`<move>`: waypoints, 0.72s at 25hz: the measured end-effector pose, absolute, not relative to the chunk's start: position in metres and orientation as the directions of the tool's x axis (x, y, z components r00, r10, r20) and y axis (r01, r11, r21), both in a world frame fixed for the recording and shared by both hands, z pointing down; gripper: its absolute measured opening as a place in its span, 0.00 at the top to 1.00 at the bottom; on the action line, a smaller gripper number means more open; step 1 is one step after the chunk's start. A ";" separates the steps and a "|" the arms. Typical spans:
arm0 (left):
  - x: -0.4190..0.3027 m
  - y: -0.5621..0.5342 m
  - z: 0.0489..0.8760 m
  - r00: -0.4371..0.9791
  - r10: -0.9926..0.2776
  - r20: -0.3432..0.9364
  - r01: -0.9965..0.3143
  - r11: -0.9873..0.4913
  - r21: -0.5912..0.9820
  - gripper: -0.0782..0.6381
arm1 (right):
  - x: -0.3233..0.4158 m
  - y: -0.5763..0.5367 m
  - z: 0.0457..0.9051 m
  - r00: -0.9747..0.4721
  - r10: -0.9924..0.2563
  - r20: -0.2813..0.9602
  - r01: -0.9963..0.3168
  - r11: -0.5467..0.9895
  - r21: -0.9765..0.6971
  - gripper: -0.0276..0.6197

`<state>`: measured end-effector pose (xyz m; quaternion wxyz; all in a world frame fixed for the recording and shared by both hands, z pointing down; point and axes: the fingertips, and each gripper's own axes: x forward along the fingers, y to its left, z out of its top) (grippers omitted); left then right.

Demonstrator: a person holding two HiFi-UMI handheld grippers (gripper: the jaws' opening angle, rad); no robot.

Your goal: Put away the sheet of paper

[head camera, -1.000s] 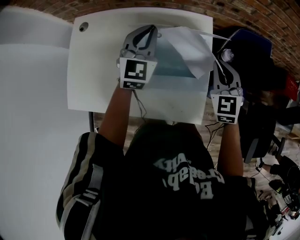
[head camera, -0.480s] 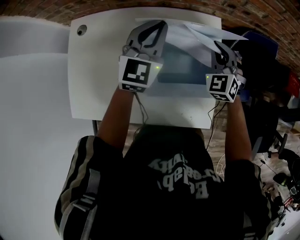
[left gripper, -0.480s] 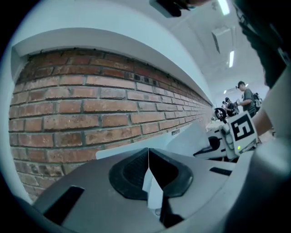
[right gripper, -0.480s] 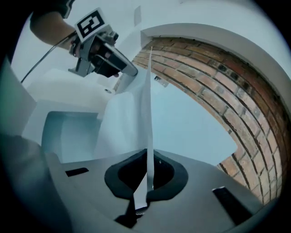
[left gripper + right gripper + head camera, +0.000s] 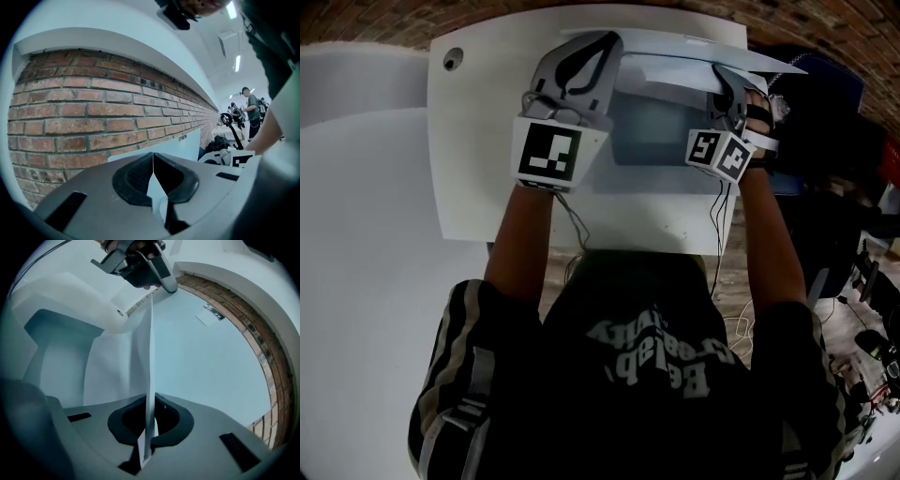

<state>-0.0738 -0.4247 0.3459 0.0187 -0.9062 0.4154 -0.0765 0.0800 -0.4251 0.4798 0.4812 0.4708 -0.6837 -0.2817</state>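
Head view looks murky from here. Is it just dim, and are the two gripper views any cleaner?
Head view: dim with dark corners, shirt nearly black, only the table and paper bright. Left gripper view: well lit, bricks bowed by fisheye, ceiling lights glaring top right. Right gripper view: bluish cast, paper edge sharp in the right tool.

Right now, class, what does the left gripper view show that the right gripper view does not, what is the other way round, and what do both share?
Only the left gripper view shows ceiling lights and a person standing far off. Only the right gripper view shows the sheet of paper edge-on, running from the right gripper up to the left gripper. Both show the brick wall and that view's own jaws shut on the sheet of paper.
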 end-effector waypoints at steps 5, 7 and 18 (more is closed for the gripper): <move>-0.073 -0.427 0.346 0.631 -0.764 0.134 -0.760 -0.643 -0.091 0.89 | 0.063 -0.433 0.494 -0.119 -0.919 0.377 -0.310 0.395 0.865 0.97; -0.073 -0.429 0.346 0.625 -0.768 0.139 -0.763 -0.639 -0.098 0.89 | 0.055 -0.437 0.499 -0.127 -0.922 0.366 -0.281 0.387 0.878 0.97; -0.077 -0.429 0.346 0.599 -0.784 0.162 -0.776 -0.619 -0.121 0.89 | 0.007 -0.438 0.518 -0.277 -0.904 0.325 -0.129 0.370 0.920 0.97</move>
